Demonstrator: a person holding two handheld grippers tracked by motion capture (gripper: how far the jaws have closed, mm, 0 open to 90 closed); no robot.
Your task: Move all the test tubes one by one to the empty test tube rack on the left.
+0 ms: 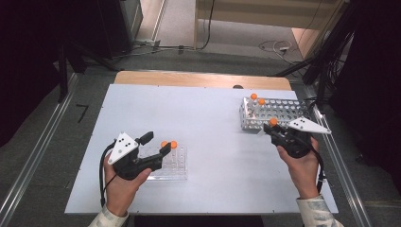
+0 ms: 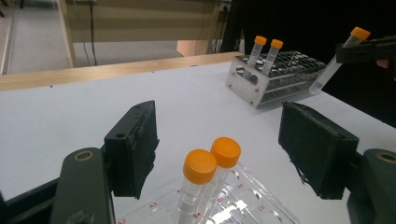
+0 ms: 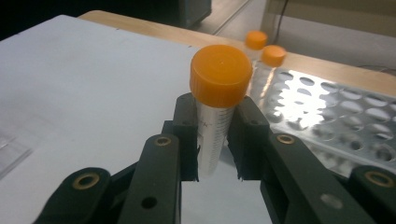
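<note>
An orange-capped tube (image 3: 215,112) is pinched between the jaws of the right gripper (image 3: 217,140), just below its cap, clear of the desk (image 1: 208,123). Beyond those jaws lies the metal rack (image 3: 336,116), two capped tubes (image 2: 264,53) standing in it. The left gripper (image 2: 219,149) is held with jaws spread, pressing on nothing; two seated tubes (image 2: 208,182) in the clear rack (image 1: 172,165) stand between them.

Step judged: carrying the tube across to the clear rack. The tube is best kept upright, lined over a free hole beside the seated pair, and lowered straight. The clear rack could be steadied by the left jaws. Grip to be eased only once the tube is seated.
</note>
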